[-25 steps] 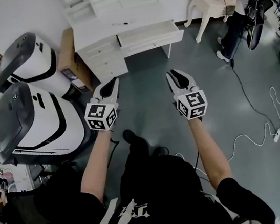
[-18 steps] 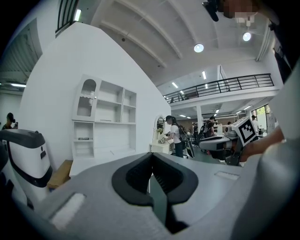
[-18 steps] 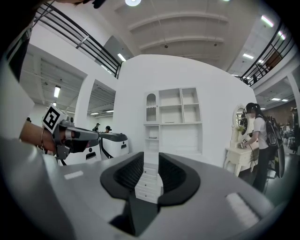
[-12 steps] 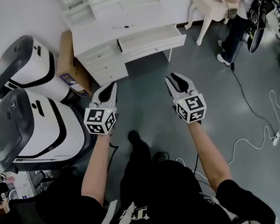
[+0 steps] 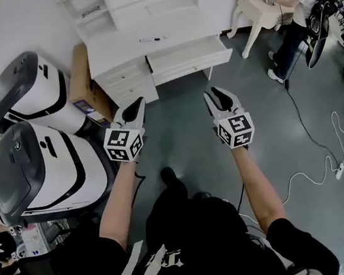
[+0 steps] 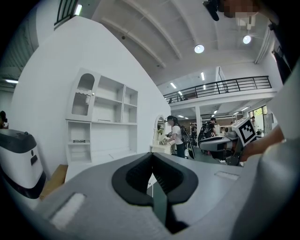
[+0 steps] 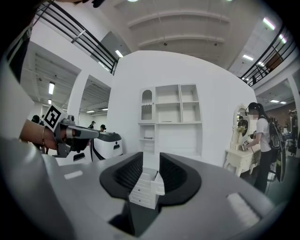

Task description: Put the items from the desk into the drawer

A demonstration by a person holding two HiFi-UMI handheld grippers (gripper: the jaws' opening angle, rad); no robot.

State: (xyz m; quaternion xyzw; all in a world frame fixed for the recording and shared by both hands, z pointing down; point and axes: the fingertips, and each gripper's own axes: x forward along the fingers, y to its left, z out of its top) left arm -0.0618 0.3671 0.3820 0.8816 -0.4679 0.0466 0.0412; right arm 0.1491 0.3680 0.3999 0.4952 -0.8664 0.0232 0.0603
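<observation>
A white desk (image 5: 140, 48) with a hutch stands ahead across the grey floor. Its wide drawer (image 5: 189, 53) is pulled out. A dark pen (image 5: 153, 39) lies on the desktop. A small dark item (image 6: 79, 140) sits on the hutch's left shelf. My left gripper (image 5: 136, 105) is held in the air short of the desk, jaws closed tip to tip, nothing in them. My right gripper (image 5: 216, 94) is level with it, open by a narrow gap and empty. The desk's drawers (image 7: 146, 187) show through that gap.
Two large white-and-grey machines (image 5: 27, 81) (image 5: 36, 165) stand at the left. A cardboard box (image 5: 79, 77) leans beside the desk. A person (image 5: 291, 12) stands at a small white table (image 5: 254, 1) at the back right. White cables (image 5: 315, 164) cross the floor at right.
The desk has slid a little lower in the head view as I step nearer. Both grippers keep the same pose and spacing.
</observation>
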